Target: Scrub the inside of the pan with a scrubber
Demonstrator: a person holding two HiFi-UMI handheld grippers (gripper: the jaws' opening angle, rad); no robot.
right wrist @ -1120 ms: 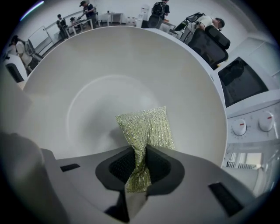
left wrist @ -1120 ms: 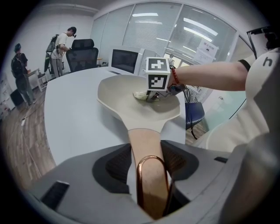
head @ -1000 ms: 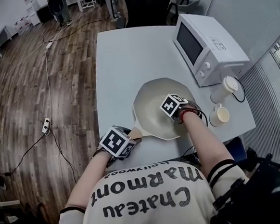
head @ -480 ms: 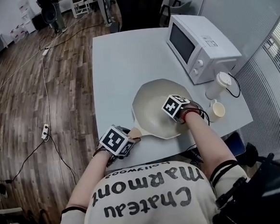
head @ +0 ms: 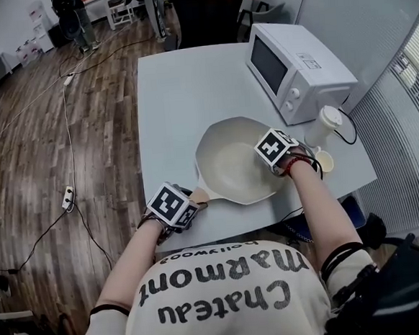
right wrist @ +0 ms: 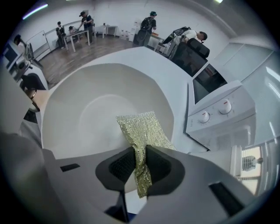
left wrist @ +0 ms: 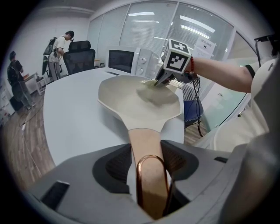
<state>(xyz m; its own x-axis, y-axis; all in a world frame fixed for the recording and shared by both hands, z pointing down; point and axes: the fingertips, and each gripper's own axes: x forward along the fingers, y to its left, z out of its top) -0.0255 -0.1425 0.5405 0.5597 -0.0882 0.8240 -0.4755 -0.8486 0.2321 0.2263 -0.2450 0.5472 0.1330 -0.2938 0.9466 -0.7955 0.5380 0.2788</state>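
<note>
A cream pan (head: 227, 158) rests on the white table (head: 182, 93). Its tan handle (left wrist: 146, 153), with a copper loop at the end, runs between my left gripper's jaws. My left gripper (head: 192, 199) is shut on that handle at the table's near edge. My right gripper (right wrist: 141, 164) is shut on a gold-green glittery scrubber (right wrist: 142, 131). The scrubber's free end lies against the pan's inside (right wrist: 83, 113), near its right wall. In the left gripper view, the right gripper (left wrist: 159, 81) presses the scrubber (left wrist: 148, 82) onto the pan's far side (left wrist: 131, 98).
A white microwave (head: 295, 66) stands at the table's right, just beyond the pan. A lidded white cup (head: 323, 125) and a mug (head: 326, 161) sit close to my right hand. A black chair (head: 208, 11) is at the far end. Several people stand far off.
My right gripper has slid the scrubber rightward across the pan's inside, toward its right wall. The left gripper keeps its hold on the handle.
</note>
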